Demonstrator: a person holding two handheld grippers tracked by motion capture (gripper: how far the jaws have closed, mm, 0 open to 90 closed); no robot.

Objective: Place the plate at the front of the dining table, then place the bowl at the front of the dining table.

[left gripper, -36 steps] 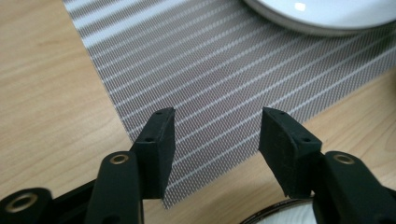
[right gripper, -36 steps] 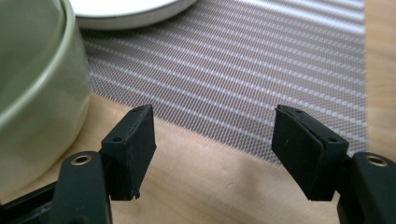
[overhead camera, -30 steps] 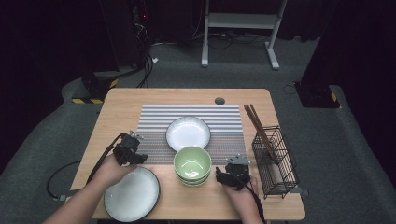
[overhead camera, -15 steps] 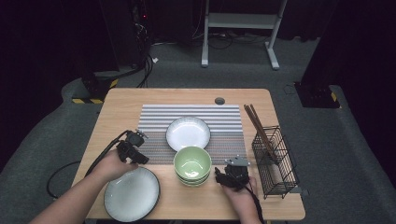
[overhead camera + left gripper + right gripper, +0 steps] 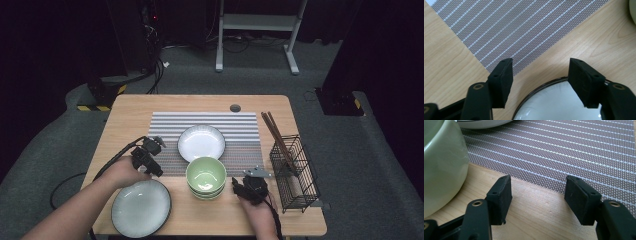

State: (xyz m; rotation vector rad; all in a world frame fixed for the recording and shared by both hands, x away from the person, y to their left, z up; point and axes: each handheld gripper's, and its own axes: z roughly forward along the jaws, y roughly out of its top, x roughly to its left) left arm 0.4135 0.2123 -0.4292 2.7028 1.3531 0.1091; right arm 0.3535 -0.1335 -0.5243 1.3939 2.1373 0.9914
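L gripper (image 5: 148, 161) jaws just widening, empty, over far rim of grey plate (image 5: 141, 207) by table's near edge, prob. freeing it; R gripper (image 5: 248, 187) narrowing, nothing between, beside stacked green bowls (image 5: 206, 177).

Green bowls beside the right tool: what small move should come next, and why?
Probably slide the right tool sideways toward the stacked green bowls until one pad passes over the rim. Its jaws have just been closing but grip nothing, with bare table between them, and in the right gripper view the bowl wall sits just beside the jaws.
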